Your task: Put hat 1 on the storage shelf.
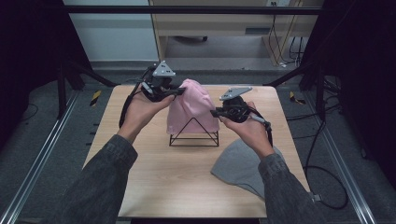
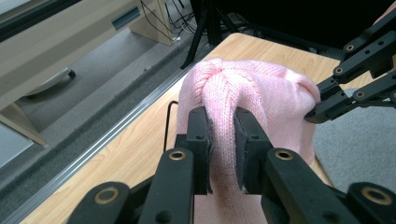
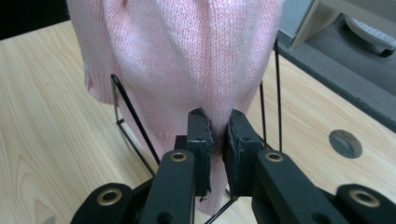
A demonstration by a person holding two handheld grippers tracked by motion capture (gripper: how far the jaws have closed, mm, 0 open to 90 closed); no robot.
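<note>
Both forearms, in dark grey sleeves, reached forward from the near edge, each hand gripping a tool. The left hand-held gripper (image 1: 179,91) was raised at the far left, its jaws pointing right and pinched close on a fold of pink knit. The right hand-held gripper (image 1: 214,112) sat lower, jaws pointing left, likewise clamped on pink knit.

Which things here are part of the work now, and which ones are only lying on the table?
In use:
- pink knit hat, draped over the stand
- black wire stand
- left gripper, shut on the hat near its top
- right gripper, shut on the hat's lower side

Lying about:
- grey hat, flat on the table, untouched
</note>
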